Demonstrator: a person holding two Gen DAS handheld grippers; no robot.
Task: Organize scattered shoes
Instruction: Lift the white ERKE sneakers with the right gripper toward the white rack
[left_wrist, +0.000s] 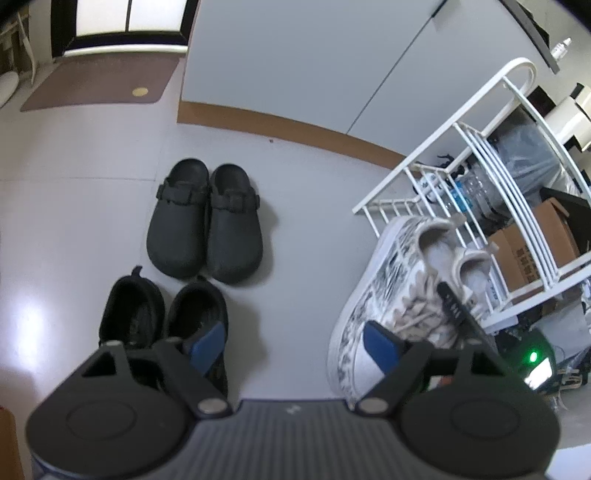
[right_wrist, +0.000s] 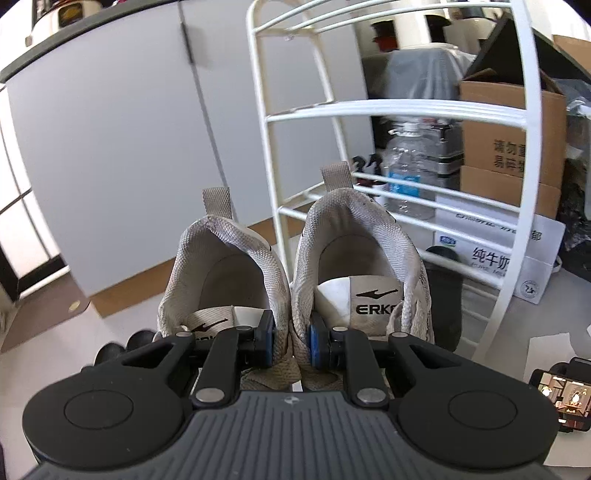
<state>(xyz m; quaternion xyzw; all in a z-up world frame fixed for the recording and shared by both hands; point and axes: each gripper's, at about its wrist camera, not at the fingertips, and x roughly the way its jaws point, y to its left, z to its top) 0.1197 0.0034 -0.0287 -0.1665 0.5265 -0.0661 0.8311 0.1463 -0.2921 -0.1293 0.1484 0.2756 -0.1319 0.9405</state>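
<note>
A pair of white patterned sneakers (right_wrist: 362, 258) hangs in front of the white wire shoe rack (right_wrist: 369, 107), lifted off the floor. My right gripper (right_wrist: 291, 341) is shut on the two inner collars, pinching both shoes together. In the left wrist view the same sneakers (left_wrist: 391, 295) appear at the right beside the rack (left_wrist: 461, 158). A pair of black clogs (left_wrist: 205, 218) stands side by side on the floor, with a pair of black sneakers (left_wrist: 162, 317) just in front of them. My left gripper (left_wrist: 293, 347) hovers open above the floor beside the black sneakers, holding nothing.
Behind the rack are a clear water bottle (right_wrist: 406, 166), a cardboard box (right_wrist: 509, 147) and a white carton (right_wrist: 491, 251). Grey cabinet doors (left_wrist: 295, 66) line the wall. A brown mat (left_wrist: 99, 81) lies by the doorway. A lit phone (right_wrist: 561, 391) sits at the right.
</note>
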